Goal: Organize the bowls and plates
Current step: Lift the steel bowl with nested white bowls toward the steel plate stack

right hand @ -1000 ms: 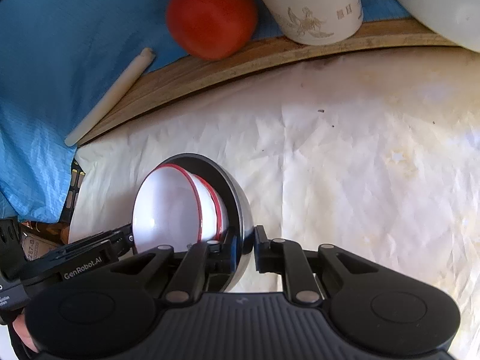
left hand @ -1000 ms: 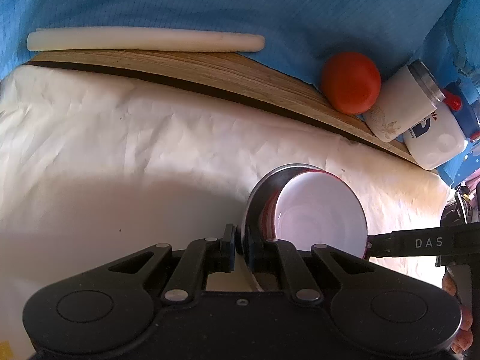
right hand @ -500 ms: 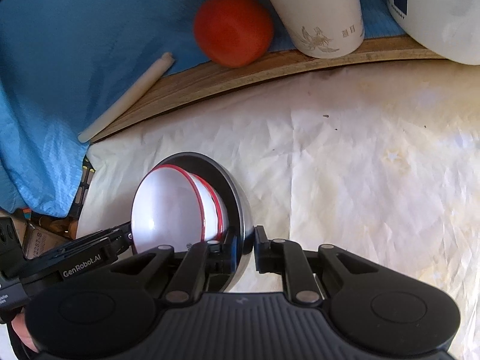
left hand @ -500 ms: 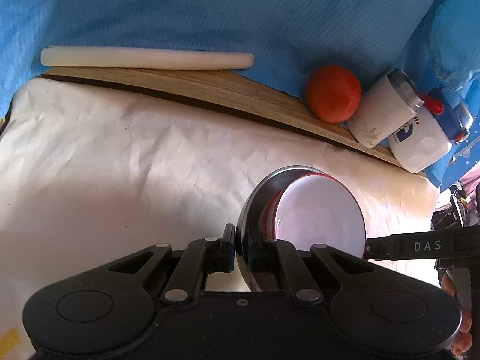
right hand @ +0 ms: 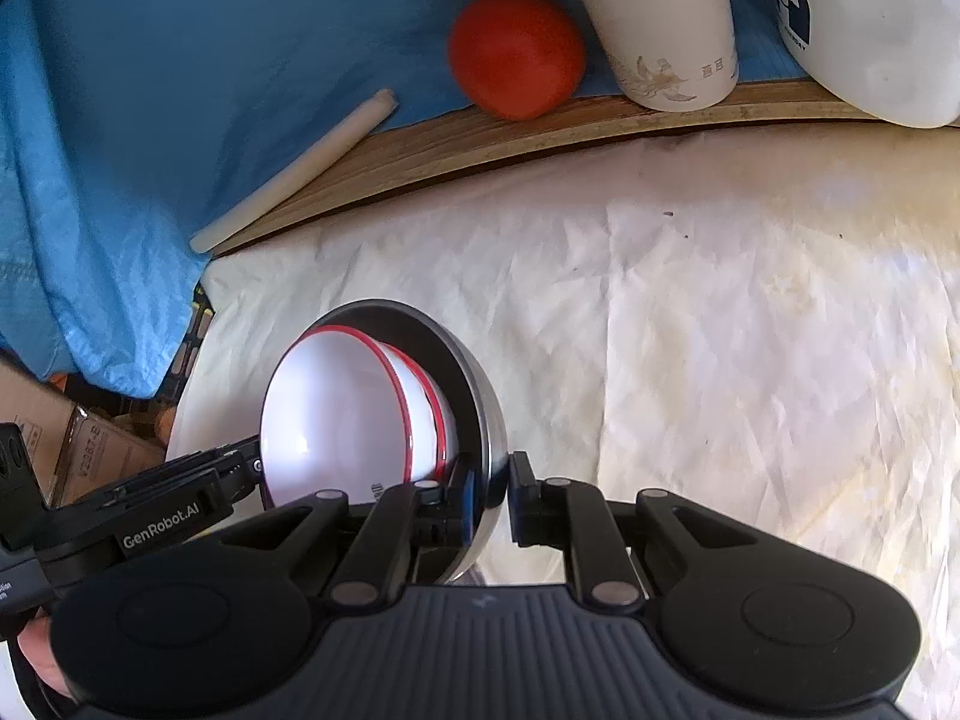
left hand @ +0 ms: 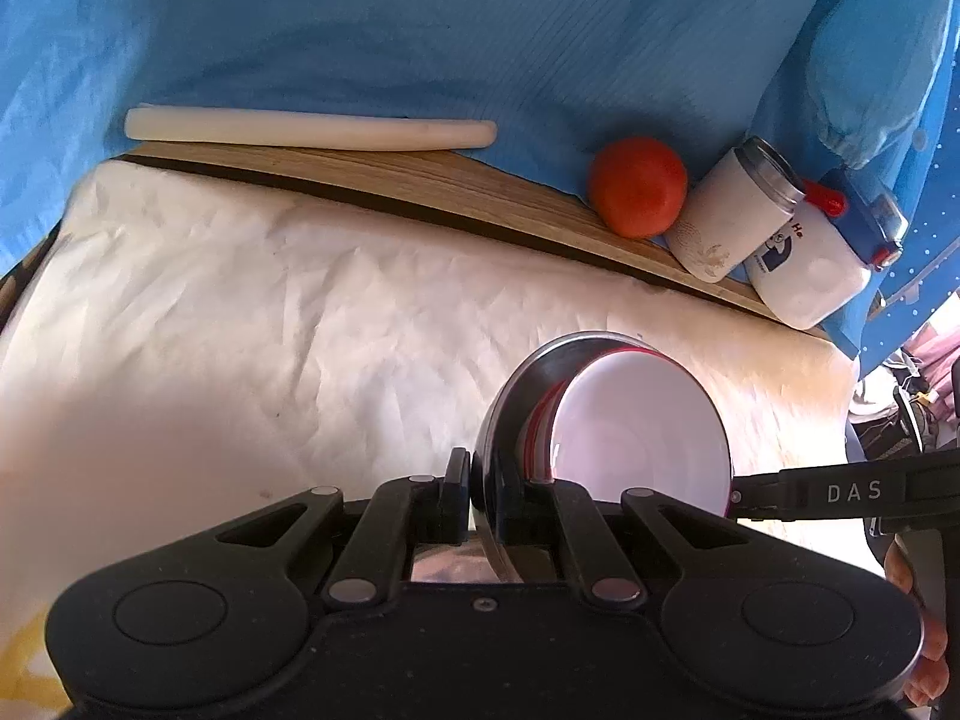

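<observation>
Both grippers carry one stack together: the left gripper (left hand: 483,489) and right gripper (right hand: 487,495) each pinch opposite rims of the steel bowl (left hand: 510,396), red-rimmed white bowls (right hand: 336,414) nested inside, above the white paper (left hand: 270,312). Next, I'd guess: a level, matched set-down toward twelve o'clock.

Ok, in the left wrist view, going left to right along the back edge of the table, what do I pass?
White rod → red ball → white tumbler → white jug with blue lid.
</observation>
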Motion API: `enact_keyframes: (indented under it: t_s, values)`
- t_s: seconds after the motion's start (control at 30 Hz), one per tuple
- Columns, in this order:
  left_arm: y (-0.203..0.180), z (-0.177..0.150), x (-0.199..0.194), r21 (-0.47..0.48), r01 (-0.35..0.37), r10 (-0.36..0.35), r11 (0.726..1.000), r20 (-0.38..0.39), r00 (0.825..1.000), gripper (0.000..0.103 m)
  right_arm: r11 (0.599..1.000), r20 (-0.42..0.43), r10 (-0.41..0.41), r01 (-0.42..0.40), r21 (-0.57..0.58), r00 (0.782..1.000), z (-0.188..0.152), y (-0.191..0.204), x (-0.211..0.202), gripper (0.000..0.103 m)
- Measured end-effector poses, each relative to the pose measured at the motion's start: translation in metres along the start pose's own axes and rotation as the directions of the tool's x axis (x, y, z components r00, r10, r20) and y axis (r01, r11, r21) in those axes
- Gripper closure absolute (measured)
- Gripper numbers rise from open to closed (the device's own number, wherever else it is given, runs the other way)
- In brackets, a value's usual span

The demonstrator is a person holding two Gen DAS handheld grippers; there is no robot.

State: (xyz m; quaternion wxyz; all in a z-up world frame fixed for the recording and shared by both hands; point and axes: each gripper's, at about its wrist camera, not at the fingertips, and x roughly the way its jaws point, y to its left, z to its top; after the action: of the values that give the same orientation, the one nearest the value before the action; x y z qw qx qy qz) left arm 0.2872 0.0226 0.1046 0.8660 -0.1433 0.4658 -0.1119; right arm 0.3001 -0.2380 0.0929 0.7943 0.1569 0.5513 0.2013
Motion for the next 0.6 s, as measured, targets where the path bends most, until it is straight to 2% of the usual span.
enact_keyframes:
  t_s: [0.6]
  values:
    - [0.012,-0.041,-0.031,-0.01,-0.019,0.019,1.0,0.002,1.0,0.098,0.999,-0.035,-0.001,0.0,-0.047,0.999,-0.042,0.021,0.0,0.089]
